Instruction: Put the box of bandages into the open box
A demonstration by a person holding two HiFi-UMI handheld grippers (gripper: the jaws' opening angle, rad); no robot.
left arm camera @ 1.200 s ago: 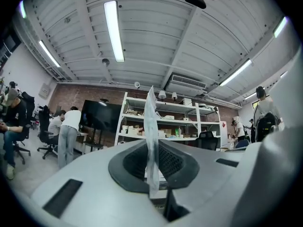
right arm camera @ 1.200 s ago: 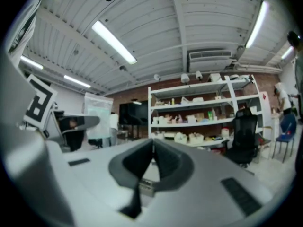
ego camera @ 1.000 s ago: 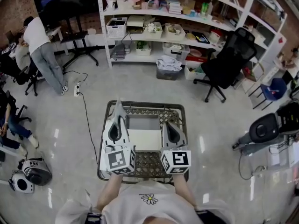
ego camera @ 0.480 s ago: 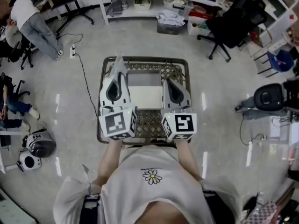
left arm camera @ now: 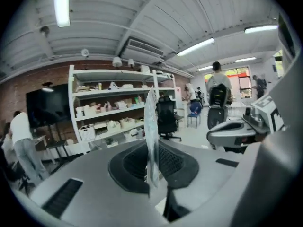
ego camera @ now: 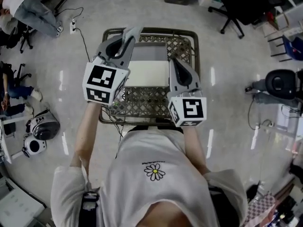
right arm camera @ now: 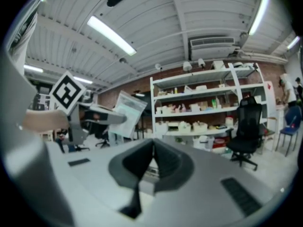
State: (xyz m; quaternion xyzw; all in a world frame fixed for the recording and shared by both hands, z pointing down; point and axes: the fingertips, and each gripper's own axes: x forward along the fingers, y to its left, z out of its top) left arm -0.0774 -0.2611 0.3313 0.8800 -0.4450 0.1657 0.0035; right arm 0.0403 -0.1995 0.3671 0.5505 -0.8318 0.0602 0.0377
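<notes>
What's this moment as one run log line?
left tool: shut on clear packet | right tool: shut, empty | open box: on mesh table

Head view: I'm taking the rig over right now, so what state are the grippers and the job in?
Left gripper: shut on the bandage pack, a flat clear packet, held above the far left part of the mesh cart.
Right gripper: shut, empty, by the right side of the open box.
Open box: on the cart.
Done: pack is gripped.
Left: move it over the open box and release.
</notes>
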